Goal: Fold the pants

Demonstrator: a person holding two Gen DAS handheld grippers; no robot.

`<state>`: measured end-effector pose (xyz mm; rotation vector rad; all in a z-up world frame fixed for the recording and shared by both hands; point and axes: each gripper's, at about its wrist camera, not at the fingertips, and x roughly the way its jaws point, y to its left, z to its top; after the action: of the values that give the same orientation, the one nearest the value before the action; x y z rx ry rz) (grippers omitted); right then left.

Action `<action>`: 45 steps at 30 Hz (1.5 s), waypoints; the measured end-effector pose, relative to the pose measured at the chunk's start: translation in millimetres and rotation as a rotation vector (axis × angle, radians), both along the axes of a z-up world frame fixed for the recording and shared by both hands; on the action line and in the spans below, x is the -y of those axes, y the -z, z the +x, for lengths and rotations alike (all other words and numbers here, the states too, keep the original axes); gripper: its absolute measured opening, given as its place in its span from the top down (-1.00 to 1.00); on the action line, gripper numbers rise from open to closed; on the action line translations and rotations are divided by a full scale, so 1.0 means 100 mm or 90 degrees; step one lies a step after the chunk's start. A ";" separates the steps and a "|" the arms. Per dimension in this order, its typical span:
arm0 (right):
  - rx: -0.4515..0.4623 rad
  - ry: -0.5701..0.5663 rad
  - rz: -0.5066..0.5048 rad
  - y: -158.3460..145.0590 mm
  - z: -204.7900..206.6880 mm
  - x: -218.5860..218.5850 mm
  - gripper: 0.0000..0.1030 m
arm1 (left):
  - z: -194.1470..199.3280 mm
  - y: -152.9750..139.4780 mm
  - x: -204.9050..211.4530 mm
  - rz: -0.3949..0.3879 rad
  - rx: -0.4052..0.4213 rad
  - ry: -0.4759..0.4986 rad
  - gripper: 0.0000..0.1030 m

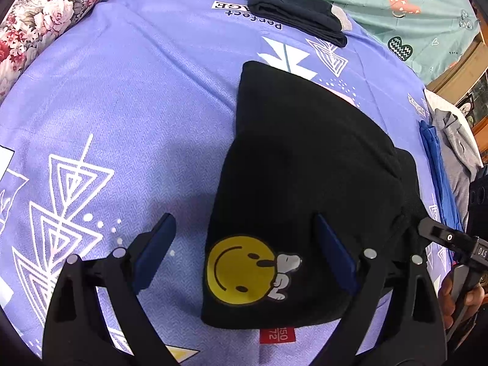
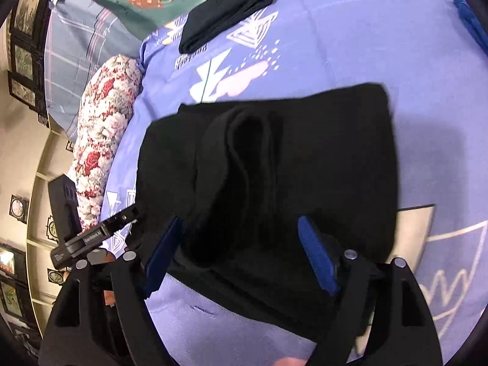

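Black pants (image 1: 305, 158) lie folded on the purple bedsheet (image 1: 122, 91), with a yellow smiley print (image 1: 238, 268) and a red size tag (image 1: 277, 334) at the near end. My left gripper (image 1: 244, 222) hovers open over that near end, one finger off the cloth to the left and the other above it. In the right wrist view the pants (image 2: 320, 152) show a rolled fold in the middle. My right gripper (image 2: 239, 222) stands open astride that fold, its blue pads (image 2: 317, 253) apart from the cloth's sides. The left wrist view catches its tip (image 1: 442, 235) at the right edge.
A folded dark garment (image 1: 296, 9) lies at the far side of the sheet. A floral bolster (image 1: 45, 15) runs along the left edge and a green quilt (image 1: 396, 0) lies behind. Blue cloth (image 1: 436, 167) and grey cloth (image 1: 457, 140) sit at the right.
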<state>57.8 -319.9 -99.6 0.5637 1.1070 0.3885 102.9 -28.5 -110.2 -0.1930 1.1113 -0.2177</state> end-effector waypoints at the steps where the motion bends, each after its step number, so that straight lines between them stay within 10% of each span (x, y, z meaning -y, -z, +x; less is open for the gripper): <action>1: 0.003 -0.010 0.004 0.00 0.03 -0.08 -0.53 | 0.00 0.00 0.00 0.000 -0.001 0.000 -0.81; 4: 0.009 -0.009 -0.039 0.00 0.07 -0.22 -0.56 | 0.00 0.01 0.01 -0.001 0.000 -0.002 -0.81; 10: 0.014 0.004 -0.031 0.05 0.10 -0.28 0.05 | 0.01 0.05 0.00 -0.012 -0.013 -0.001 -0.81; 16: 0.122 0.013 0.034 -0.55 -0.05 -0.21 0.71 | -0.02 -0.19 -0.08 0.003 0.023 -0.015 -0.81; 23: 0.191 0.031 0.052 -0.99 -0.38 0.20 0.71 | -0.07 -0.35 0.12 0.018 0.053 0.017 -0.81; 30: 0.025 0.128 0.041 -0.04 -0.40 0.76 0.69 | 0.06 -0.08 0.45 0.030 0.006 0.049 -0.81; 36: 0.009 0.114 0.020 0.06 -0.37 0.74 0.35 | 0.10 -0.01 0.49 0.043 -0.005 0.044 -0.90; 38: 0.027 0.095 0.016 -0.02 -0.37 0.70 -0.09 | 0.10 -0.03 0.49 0.048 -0.003 0.046 -0.89; 45: 0.084 0.149 -0.034 -0.22 -0.22 0.87 -0.20 | 0.11 -0.15 0.48 0.058 0.015 0.042 -0.87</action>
<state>36.2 -406.6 -77.5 0.6048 0.9109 0.1891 113.8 -76.8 -95.2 -0.0730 1.1024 -0.2277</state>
